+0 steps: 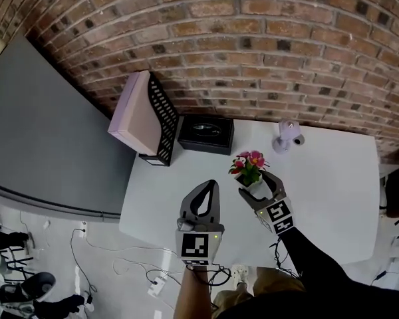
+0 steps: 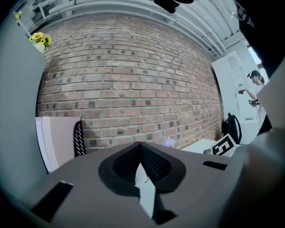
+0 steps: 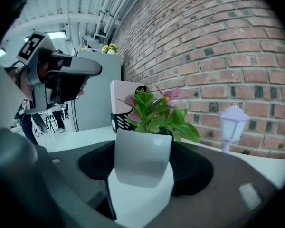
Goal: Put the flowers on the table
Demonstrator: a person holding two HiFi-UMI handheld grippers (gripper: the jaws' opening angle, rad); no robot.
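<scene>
We hold both grippers out ahead of us, side by side, jaws pointing toward the far side. Our left gripper [image 1: 210, 186] has its jaws pressed together with nothing between them. Its marker cube [image 1: 194, 246] faces up, above our bare left forearm [image 1: 189, 296]. Our right gripper [image 1: 258, 186], just right and slightly farther, clamps the flower pot [image 1: 255, 190]. Our black-sleeved right arm [image 1: 312, 261] reaches in from the near right.
</scene>
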